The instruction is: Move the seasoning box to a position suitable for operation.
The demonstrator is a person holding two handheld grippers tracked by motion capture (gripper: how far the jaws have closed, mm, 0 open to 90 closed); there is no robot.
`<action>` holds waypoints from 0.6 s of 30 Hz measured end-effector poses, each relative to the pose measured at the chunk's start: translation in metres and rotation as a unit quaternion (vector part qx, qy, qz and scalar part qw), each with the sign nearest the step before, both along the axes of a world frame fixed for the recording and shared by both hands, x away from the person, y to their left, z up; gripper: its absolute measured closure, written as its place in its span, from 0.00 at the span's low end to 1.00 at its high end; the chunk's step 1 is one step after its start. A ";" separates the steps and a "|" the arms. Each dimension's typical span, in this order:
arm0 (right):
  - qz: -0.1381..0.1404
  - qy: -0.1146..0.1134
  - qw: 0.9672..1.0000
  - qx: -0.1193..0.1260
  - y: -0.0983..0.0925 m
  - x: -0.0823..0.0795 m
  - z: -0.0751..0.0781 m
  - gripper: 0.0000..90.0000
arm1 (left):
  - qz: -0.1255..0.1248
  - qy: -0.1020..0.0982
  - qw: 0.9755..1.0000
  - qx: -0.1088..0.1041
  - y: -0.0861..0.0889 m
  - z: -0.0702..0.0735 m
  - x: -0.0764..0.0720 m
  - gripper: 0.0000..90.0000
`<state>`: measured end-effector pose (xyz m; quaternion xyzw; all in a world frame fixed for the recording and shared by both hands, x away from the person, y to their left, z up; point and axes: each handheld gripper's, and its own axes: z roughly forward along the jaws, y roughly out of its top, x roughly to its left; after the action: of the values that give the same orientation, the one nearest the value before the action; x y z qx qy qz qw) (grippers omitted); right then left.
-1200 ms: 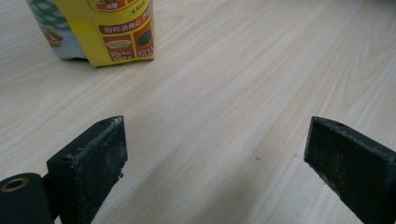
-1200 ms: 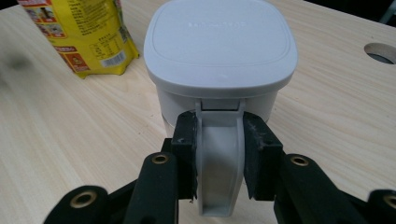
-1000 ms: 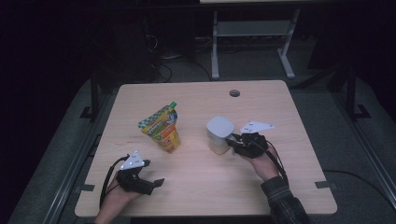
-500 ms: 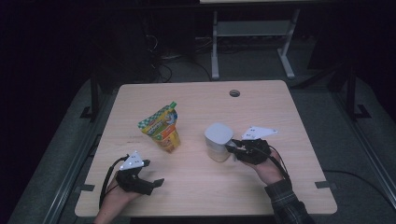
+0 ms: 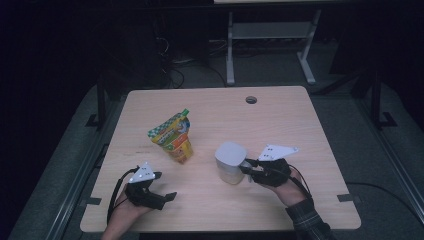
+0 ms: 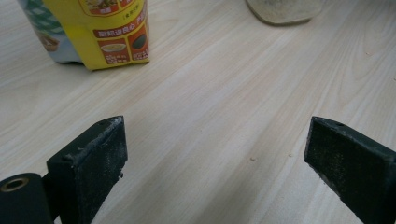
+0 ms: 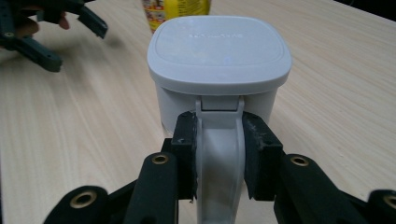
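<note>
- The right gripper (image 7: 218, 154) is clenched on the handle (image 7: 218, 158) of a white lidded jug (image 5: 230, 162), near the middle of the wooden table (image 5: 280, 125).
- The left gripper (image 5: 167, 190) rests with jaws wide apart, grasping nothing.
- A yellow pouch (image 5: 172, 136) stands to the left of the jug.

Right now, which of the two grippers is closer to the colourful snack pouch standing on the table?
Left. The left gripper sits open on the near side of the snack pouch, with bare table between. The right gripper is farther off to the pouch's right, clamped on the handle of the white jug.
</note>
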<state>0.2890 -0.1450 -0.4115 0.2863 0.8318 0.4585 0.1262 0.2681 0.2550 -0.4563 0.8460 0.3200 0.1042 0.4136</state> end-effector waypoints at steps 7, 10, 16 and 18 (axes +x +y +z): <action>0.031 -0.004 0.999 0.005 0.004 -0.012 0.000 0.76 | -0.001 0.001 1.000 -0.002 0.000 0.000 -0.001 0.06; 0.041 -0.003 0.999 0.007 0.006 -0.015 0.000 0.76 | -0.003 0.002 1.000 0.000 -0.001 0.000 -0.001 0.06; 0.075 -0.006 0.997 0.013 0.013 -0.019 -0.002 0.76 | -0.006 0.003 1.000 0.001 -0.001 -0.001 -0.001 0.06; 0.080 -0.003 0.997 0.015 0.013 -0.020 -0.002 0.76 | -0.007 0.002 1.000 0.001 -0.001 -0.001 -0.001 0.06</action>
<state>0.2694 -0.1319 -0.4137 0.2191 0.8448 0.4802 0.0878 0.2675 0.2538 -0.4573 0.8488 0.3147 0.0993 0.4130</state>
